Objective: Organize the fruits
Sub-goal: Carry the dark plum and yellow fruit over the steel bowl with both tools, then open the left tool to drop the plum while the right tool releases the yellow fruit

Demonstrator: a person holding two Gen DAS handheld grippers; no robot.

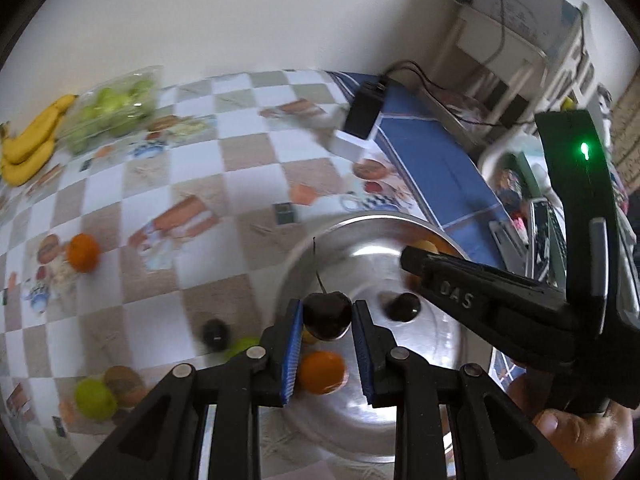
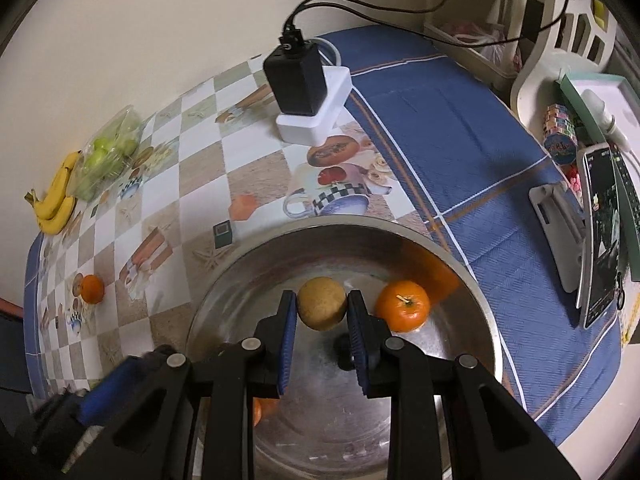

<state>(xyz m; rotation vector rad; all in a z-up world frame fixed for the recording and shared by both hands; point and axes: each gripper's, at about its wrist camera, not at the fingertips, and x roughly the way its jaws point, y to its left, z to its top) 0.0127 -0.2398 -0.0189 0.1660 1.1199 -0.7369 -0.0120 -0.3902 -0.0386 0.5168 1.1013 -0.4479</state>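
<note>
From my left wrist view the bananas (image 1: 30, 148), the bag of green fruit (image 1: 112, 114) and the loose fruit near left (image 1: 96, 398) smear with blur. The orange (image 1: 320, 372) sits half hidden behind my pads. The right view's phone screen (image 2: 604, 236) is unreadable.

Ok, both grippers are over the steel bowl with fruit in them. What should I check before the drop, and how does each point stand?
1. Left gripper shut on the dark cherry: ok.
2. Right gripper shut on the round tan fruit: ok.
3. Both fruits above the steel bowl: ok.
4. Free landing spot clear of the orange in the bowl: ok.
5. Height above the bowl floor: cannot tell.
6. Fruit left on the table, such as the orange on the tablecloth: not ok.
</note>
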